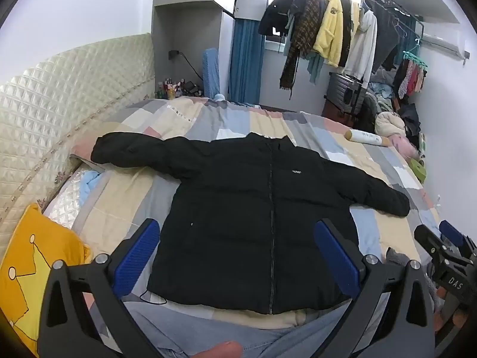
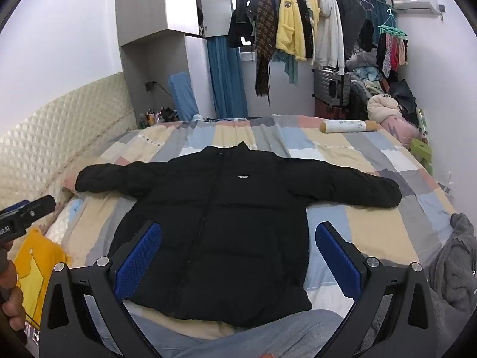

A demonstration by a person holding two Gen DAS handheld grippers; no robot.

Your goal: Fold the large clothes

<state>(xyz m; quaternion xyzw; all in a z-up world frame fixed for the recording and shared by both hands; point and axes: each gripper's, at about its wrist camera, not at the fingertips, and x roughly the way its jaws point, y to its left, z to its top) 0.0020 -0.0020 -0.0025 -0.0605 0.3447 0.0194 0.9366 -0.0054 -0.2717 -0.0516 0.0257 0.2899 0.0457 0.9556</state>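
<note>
A black puffer jacket (image 1: 253,197) lies flat and face up on the bed, zipped, with both sleeves spread out to the sides; it also shows in the right wrist view (image 2: 226,223). My left gripper (image 1: 238,238) is open and empty, held above the jacket's hem. My right gripper (image 2: 238,238) is open and empty, also above the hem, a little to the right. The right gripper's tip shows at the right edge of the left wrist view (image 1: 447,244). The left gripper's tip shows at the left edge of the right wrist view (image 2: 26,211).
The bed has a patchwork quilt (image 2: 342,155) and a padded cream headboard (image 1: 59,95) on the left. A yellow pillow (image 1: 32,268) lies near left. A rolled cylinder (image 2: 345,126) lies at the far edge. A grey fleece garment (image 2: 453,268) lies near right. Hung clothes (image 2: 298,29) line the back wall.
</note>
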